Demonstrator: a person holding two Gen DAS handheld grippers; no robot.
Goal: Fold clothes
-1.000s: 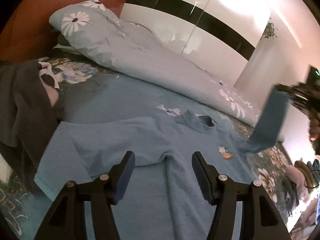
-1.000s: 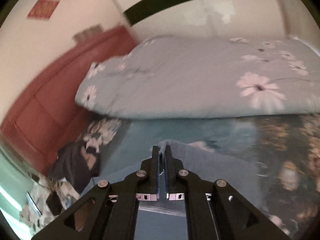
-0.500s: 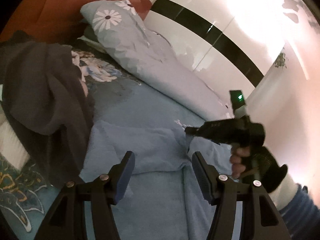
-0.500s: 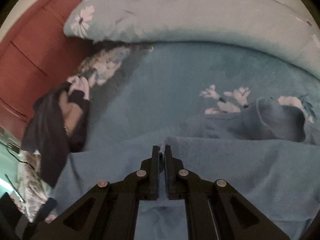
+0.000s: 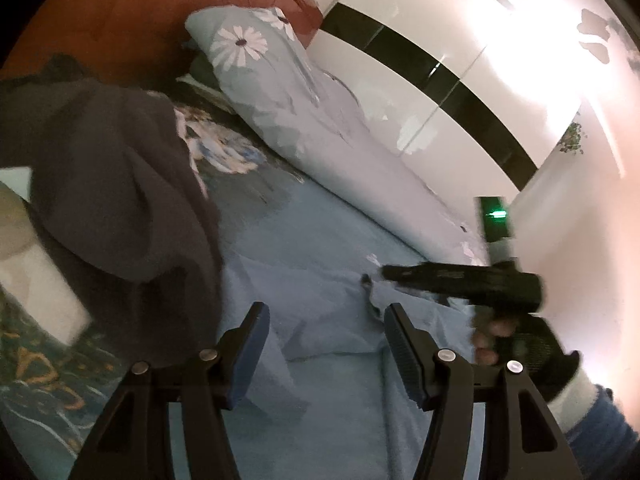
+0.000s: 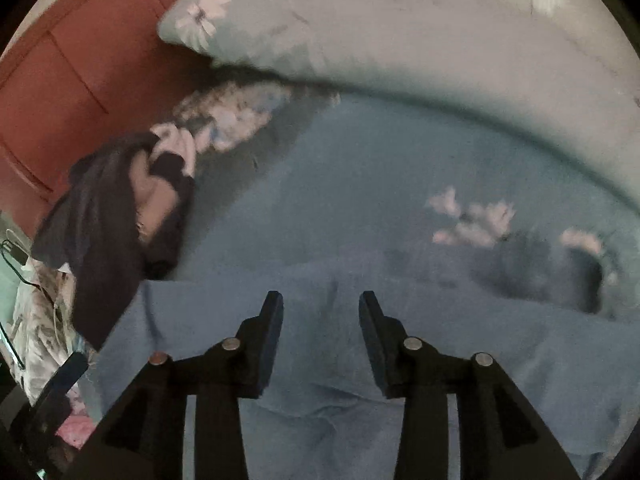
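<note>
Flat on the bed (image 5: 304, 216) lies the blue shirt (image 6: 320, 412), with a sleeve folded across its body and the collar (image 6: 560, 268) toward the duvet (image 6: 400, 28). Above the shirt the right gripper (image 6: 321, 312) hovers, fingers spread and gripping nothing. The left gripper (image 5: 326, 328) also hangs over the cloth, its jaws parted and empty. From the left wrist camera, the right hand (image 5: 504, 332) shows on its handle. A dark garment (image 5: 108, 184) is heaped at the shirt's left, near the red headboard (image 6: 60, 72).
</note>
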